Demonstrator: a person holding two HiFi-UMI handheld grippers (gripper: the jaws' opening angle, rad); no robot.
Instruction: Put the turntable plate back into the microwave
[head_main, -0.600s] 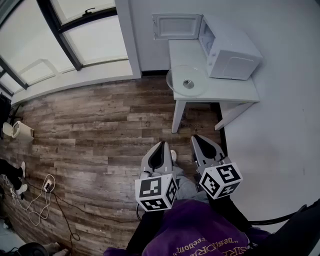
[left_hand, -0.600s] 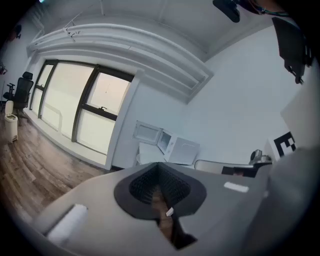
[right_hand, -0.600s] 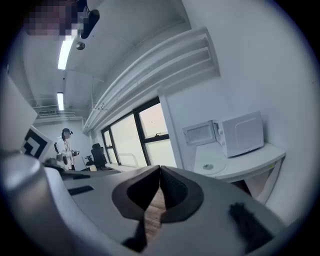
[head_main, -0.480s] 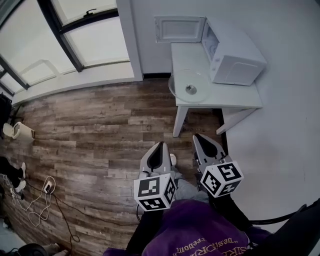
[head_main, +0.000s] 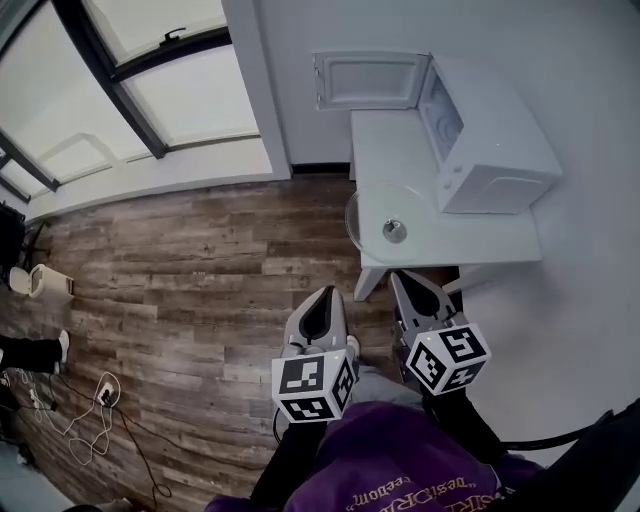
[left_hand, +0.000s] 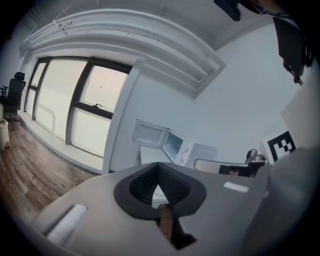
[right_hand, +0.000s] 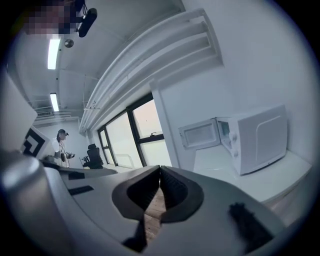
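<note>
Far left: big window (head_main: 190, 85), wood floor (head_main: 180, 260) beneath, cable tangle (head_main: 95, 410) low in corner. Left gripper (head_main: 322, 293): jaws pressed together, nothing between them, hanging over floor, apart from table. Glass turntable plate (head_main: 388, 225) lies flat on near-left corner of white table (head_main: 480, 240), rim overhanging edge, outside microwave. Right gripper (head_main: 404, 277): jaws together too, empty, tip near table's front edge, just short of plate. Microwave (head_main: 495, 140) on table's right side, door (head_main: 370, 80) swung open to left, along wall.
</note>
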